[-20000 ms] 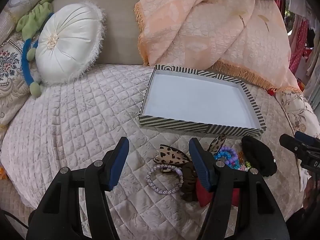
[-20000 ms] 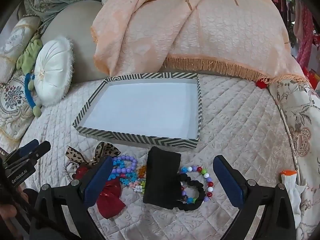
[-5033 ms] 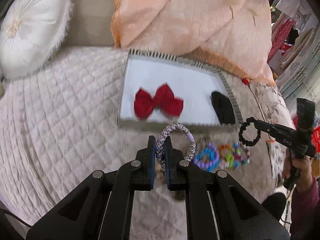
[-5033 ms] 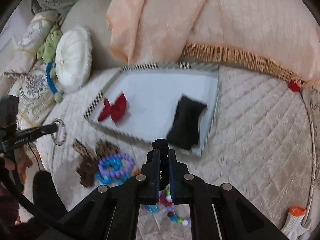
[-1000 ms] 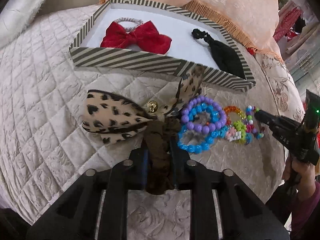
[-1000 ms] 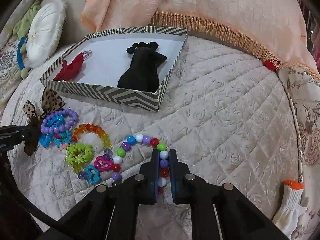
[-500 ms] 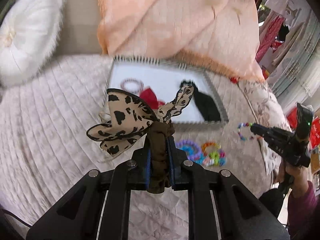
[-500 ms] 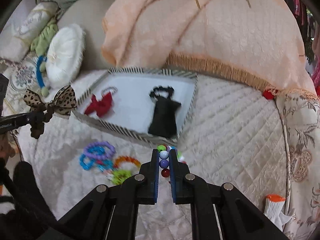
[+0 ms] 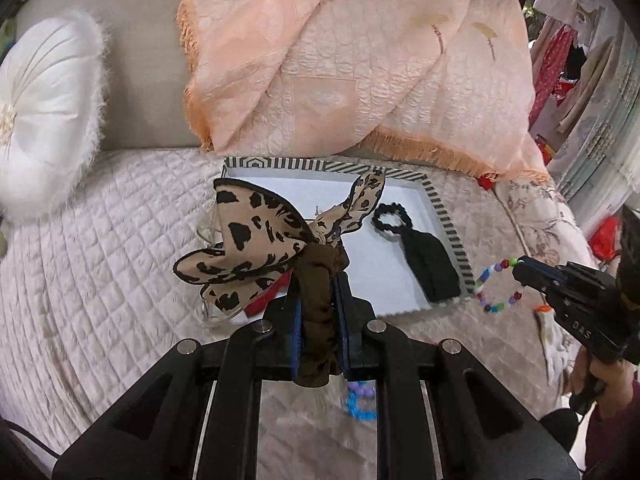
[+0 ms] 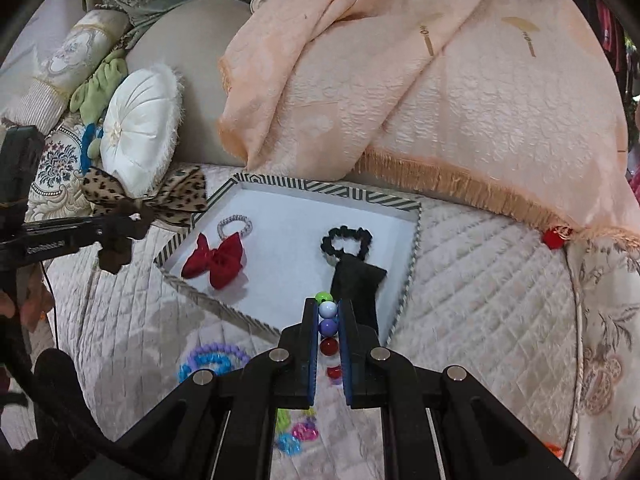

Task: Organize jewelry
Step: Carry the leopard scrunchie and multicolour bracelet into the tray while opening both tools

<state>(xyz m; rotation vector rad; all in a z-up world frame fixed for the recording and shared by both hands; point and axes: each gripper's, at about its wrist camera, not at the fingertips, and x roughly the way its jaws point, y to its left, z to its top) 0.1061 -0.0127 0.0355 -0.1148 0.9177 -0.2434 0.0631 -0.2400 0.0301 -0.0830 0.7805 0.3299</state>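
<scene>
Fabric item: leopard-print bow scrunchie [image 9: 276, 240], centre frame, soft, light; hold its brown band.
Left gripper [image 9: 318, 312]: clenched on it.
Right gripper [image 10: 328, 320]: pinching slippery bead bracelet [image 10: 327, 322].
Destination: striped tray [image 10: 304, 190].

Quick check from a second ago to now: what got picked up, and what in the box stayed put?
Both picks are off the quilt: the left gripper lifted the leopard bow scrunchie, and the right gripper raised the multicolor bead bracelet. Both now hang near the striped box. The red bow, black pouch and black scrunchie stayed put inside.
</scene>
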